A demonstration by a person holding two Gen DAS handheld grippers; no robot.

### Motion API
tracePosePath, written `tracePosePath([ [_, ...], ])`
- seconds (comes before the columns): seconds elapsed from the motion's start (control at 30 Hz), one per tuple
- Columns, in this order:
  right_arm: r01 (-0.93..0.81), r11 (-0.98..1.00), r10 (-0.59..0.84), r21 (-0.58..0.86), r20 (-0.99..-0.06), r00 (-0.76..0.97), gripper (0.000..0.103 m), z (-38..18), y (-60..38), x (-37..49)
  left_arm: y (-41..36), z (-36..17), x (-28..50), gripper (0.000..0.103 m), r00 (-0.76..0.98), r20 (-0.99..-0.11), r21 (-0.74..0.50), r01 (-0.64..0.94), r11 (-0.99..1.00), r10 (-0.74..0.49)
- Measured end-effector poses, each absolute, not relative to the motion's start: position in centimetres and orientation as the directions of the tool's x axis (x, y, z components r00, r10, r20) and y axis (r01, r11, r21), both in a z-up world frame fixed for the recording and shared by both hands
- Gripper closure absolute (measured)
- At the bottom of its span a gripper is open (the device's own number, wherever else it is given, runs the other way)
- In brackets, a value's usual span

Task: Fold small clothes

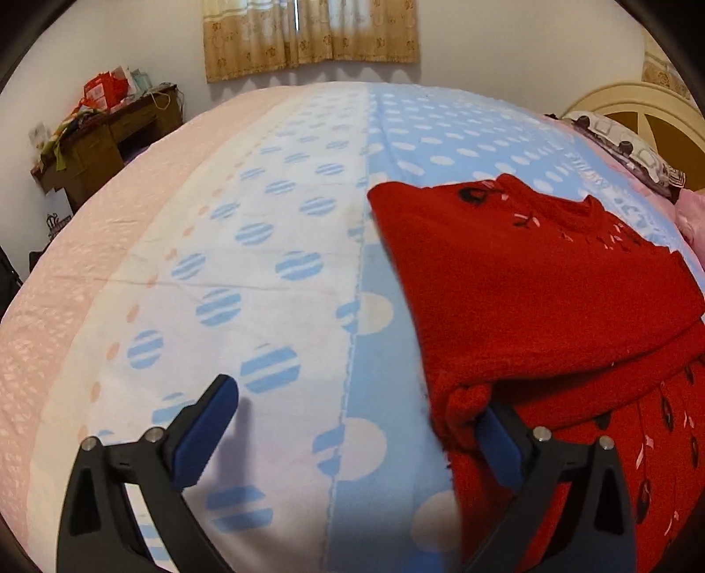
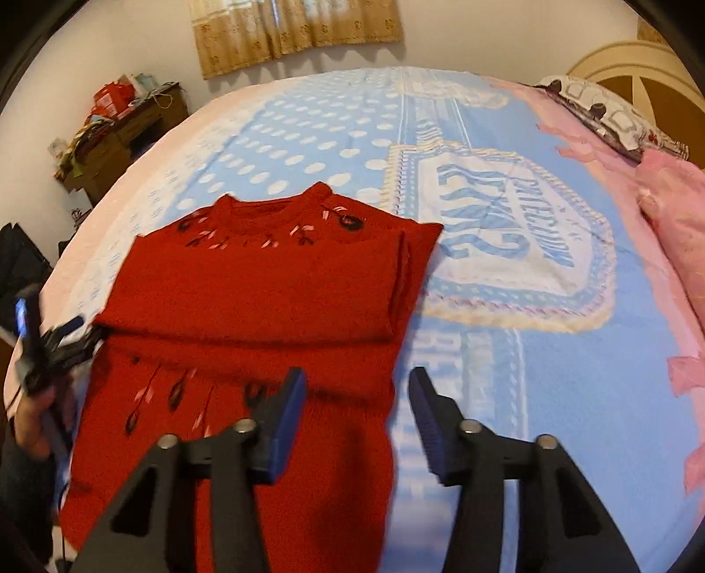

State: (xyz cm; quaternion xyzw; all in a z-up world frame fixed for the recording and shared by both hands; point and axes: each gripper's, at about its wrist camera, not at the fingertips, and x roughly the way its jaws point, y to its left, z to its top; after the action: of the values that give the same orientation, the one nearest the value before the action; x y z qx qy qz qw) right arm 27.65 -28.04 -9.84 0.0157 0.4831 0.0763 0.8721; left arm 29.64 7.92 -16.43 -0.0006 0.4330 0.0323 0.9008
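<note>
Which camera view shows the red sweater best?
The right wrist view: the red sweater lies almost whole there, with neckline, folded sleeves and hem visible. The left wrist view shows only its near edge and part of the folded top.

Even, soft indoor light in both views; brightest patch is the curtained window at 12 o'clock, slightly blown out. Faint soft shadow off the left gripper finger on the bedspread. Heavy fisheye: bed bulges, black vignette in the corners. Left wrist view mostly sharp. Right wrist view motion-blurred, worst at 6 and 9 o'clock.
</note>
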Motion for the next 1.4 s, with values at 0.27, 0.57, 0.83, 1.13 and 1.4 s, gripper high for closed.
tracePosePath([
  [0.27,-0.078,0.993,0.117,0.090,-0.858,0.499,0.090,-14.0,-27.5,32.6,9.2,-16.2,29.3,0.000,0.644,-0.765,-0.057,-0.081,0.995,0.008],
  [0.57,-0.074,0.997,0.054,0.014,-0.825,0.563,0.093,-12.8,-28.3,29.6,9.0,-16.8,29.6,0.000,0.608,-0.794,-0.060,-0.061,0.996,-0.011],
  [0.83,-0.017,0.999,0.050,0.048,-0.852,0.521,0.075,-13.9,-29.9,30.0,8.4,-14.2,26.0,0.000,0.634,-0.773,-0.055,-0.044,0.997,-0.014],
  [1.13,-0.171,0.983,0.162,0.074,-0.793,0.587,0.053,-11.0,-25.5,29.6,7.7,-9.4,28.5,0.000,0.752,-0.657,0.008,-0.069,0.998,0.057],
  [1.4,-0.162,0.985,0.144,0.066,-0.829,0.541,0.053,-15.6,-25.6,29.9,7.9,-16.0,30.2,0.000,0.639,-0.753,0.132,-0.089,0.987,0.158],
])
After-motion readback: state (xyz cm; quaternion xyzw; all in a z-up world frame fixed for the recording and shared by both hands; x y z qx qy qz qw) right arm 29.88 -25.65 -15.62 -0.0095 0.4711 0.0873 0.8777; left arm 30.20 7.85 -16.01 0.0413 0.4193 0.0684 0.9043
